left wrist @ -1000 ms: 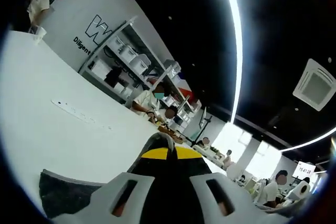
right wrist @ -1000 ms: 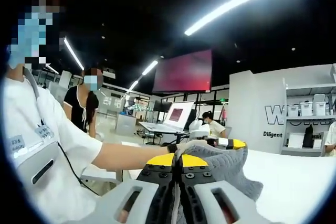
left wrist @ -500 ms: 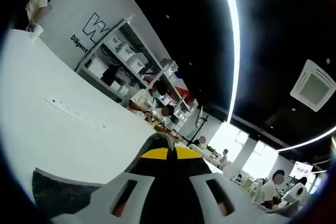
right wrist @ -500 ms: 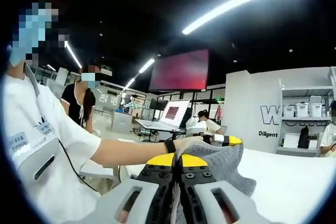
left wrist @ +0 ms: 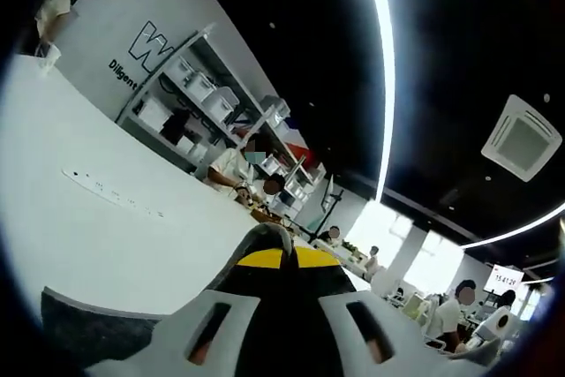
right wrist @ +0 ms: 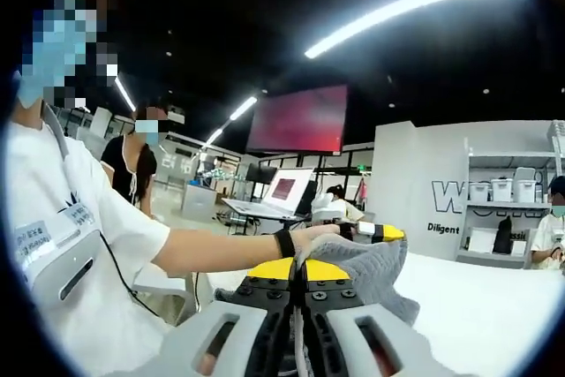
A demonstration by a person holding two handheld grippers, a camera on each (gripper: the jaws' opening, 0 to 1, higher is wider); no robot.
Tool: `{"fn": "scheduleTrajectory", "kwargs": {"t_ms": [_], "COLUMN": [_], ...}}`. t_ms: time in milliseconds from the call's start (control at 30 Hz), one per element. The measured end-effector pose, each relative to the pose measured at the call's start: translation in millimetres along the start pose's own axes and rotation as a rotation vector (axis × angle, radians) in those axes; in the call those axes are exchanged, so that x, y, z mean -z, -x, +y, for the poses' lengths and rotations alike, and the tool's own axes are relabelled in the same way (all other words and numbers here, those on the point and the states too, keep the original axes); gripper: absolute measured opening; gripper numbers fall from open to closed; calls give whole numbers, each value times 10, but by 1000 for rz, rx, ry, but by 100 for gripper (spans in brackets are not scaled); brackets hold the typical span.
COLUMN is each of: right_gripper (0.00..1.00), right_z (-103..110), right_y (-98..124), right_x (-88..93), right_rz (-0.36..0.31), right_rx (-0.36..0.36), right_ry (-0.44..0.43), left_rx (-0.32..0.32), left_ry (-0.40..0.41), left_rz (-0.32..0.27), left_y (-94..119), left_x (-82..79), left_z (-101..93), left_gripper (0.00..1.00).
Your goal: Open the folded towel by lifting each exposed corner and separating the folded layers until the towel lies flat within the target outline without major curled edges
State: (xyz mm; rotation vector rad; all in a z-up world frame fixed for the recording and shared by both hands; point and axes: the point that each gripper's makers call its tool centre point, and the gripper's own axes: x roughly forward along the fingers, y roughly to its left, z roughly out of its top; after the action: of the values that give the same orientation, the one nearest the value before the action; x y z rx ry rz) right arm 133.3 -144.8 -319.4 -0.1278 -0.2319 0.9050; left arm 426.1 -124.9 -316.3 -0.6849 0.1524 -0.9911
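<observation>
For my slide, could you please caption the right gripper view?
Right gripper and left gripper hold a grey towel up between them above the white table.

A white table (left wrist: pixel 106 245) bears a grey towel (left wrist: pixel 88 337).

Dark ceiling (left wrist: pixel 459 50), light strips (left wrist: pixel 380 68), white shelving (left wrist: pixel 190 99), red screen (right wrist: pixel 300 119).

Grey, nubby-textured towel (right wrist: pixel 366 273) just ahead of the right gripper (right wrist: pixel 300 273), whose jaws are light grey with yellow tips; white table (left wrist: pixel 106 236) beyond the left gripper (left wrist: pixel 282 258), equally yellow-tipped; dark grey towel lower left.
</observation>
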Motion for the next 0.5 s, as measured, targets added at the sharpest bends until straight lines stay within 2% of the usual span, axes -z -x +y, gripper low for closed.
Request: {"fn": "scheduleTrajectory", "kwargs": {"t_ms": [133,500], "right_gripper": [0,0], "right_z": [4,10], "right_y": [17,79], "right_x": [-5,26], "right_rz": [2,22], "right_rx": [1,12], "right_ry": [8,25], "left_rx": [8,28], "left_ry": [16,13], "left_rz": [2,13], "left_y": [-61,-142], "left_x": [-69,-108], "left_z": [30,-23], "left_gripper": [0,0]}}
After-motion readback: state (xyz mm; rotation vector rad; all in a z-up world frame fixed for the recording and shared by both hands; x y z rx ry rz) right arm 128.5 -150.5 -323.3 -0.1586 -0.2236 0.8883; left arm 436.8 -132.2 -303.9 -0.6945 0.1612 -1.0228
